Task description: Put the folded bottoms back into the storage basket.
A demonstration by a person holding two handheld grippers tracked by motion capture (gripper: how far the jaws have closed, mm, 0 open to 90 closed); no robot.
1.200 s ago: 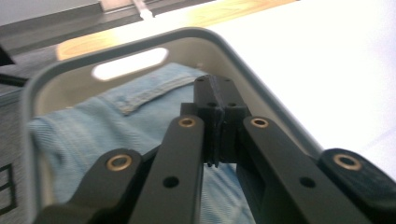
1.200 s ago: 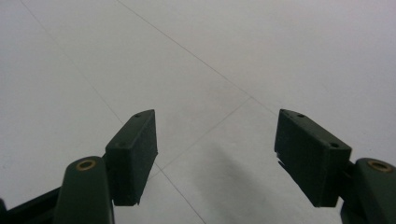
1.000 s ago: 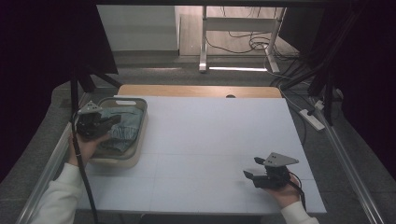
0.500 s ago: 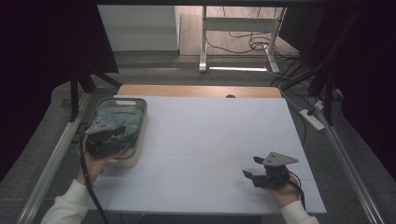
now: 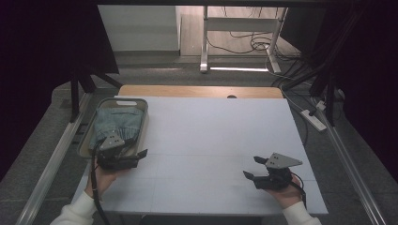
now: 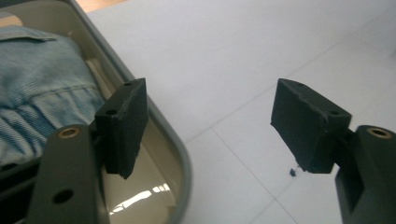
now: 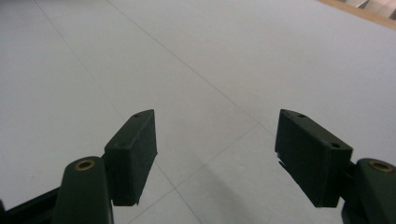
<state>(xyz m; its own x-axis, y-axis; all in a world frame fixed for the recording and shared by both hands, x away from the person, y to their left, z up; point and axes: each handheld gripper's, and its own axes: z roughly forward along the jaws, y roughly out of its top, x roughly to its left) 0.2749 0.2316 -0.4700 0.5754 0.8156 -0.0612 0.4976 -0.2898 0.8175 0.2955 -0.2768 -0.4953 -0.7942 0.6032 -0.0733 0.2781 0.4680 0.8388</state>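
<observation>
A folded blue denim garment (image 5: 115,124) lies in a grey-green tray (image 5: 121,100) at the table's left side. My left gripper (image 5: 137,158) sits at the tray's near right corner, pointing right. Its jaws have just been opening and stand open, with nothing between them. In the left gripper view, the left gripper (image 6: 210,100) has one jaw over the tray rim (image 6: 173,144) and the other over bare table, with the denim (image 6: 42,88) off to the left. My right gripper (image 5: 252,167) rests open near the front right of the table, and in its own view the right gripper (image 7: 215,121) holds nothing.
The white table (image 5: 216,131) has a wooden strip (image 5: 197,91) along its far edge. Metal rails run along both sides. A power strip (image 5: 315,119) and cables lie on the floor to the right, and a stand's legs (image 5: 204,56) rise beyond the table.
My left gripper drew back from over the denim in the tray toward the person, to the tray's near corner, and its jaws opened. The denim stays in the tray. The right gripper kept still.
</observation>
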